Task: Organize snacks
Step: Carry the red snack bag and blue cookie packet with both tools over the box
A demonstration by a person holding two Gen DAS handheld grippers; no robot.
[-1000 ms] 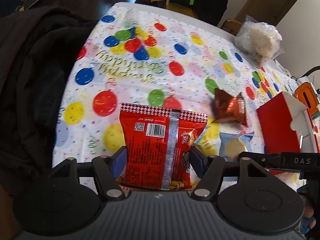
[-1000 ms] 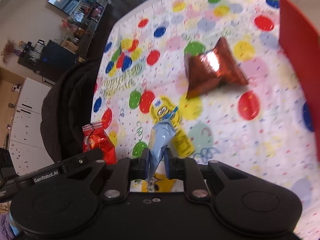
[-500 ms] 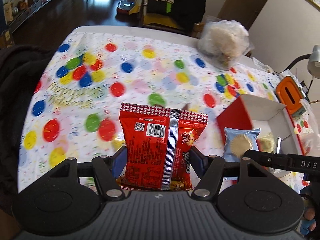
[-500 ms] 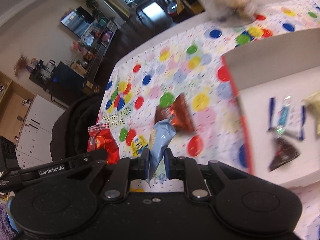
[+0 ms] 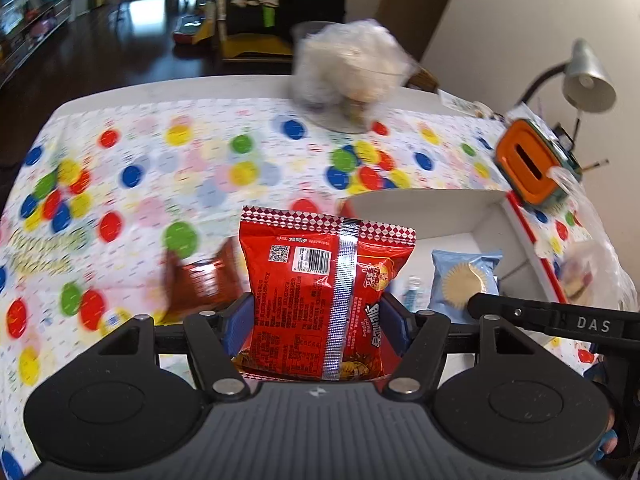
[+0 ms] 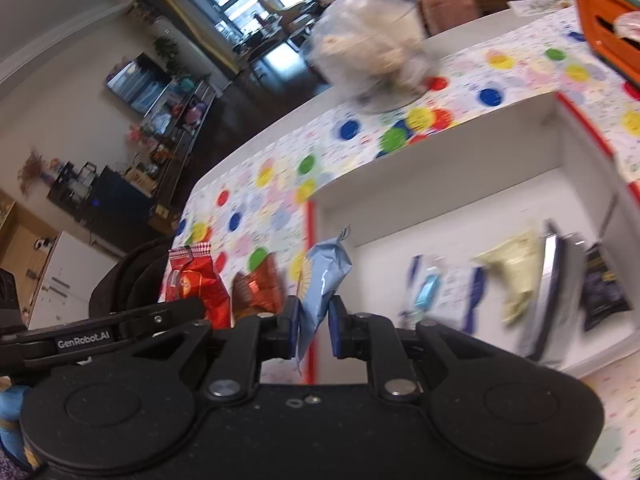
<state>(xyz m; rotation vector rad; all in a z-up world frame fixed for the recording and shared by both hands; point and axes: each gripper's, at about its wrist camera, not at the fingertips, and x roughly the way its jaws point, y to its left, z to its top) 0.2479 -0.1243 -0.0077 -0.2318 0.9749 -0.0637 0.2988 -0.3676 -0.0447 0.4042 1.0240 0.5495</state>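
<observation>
My left gripper (image 5: 318, 320) clamps the red snack bag (image 5: 320, 300) upright. My right gripper (image 6: 314, 326) pinches the light-blue packet (image 6: 322, 276) above the white box's (image 6: 440, 160) red edge.

Upright red packet (image 5: 320, 300); blue packet (image 6: 320, 276), perhaps crumpled.

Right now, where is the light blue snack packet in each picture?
Left wrist view: the light blue packet sits right of centre, beside the red packet that the left gripper holds.
Right wrist view: the light blue packet is at centre, pinched in the right gripper.
Shared landmark: the white box with red sides.
</observation>
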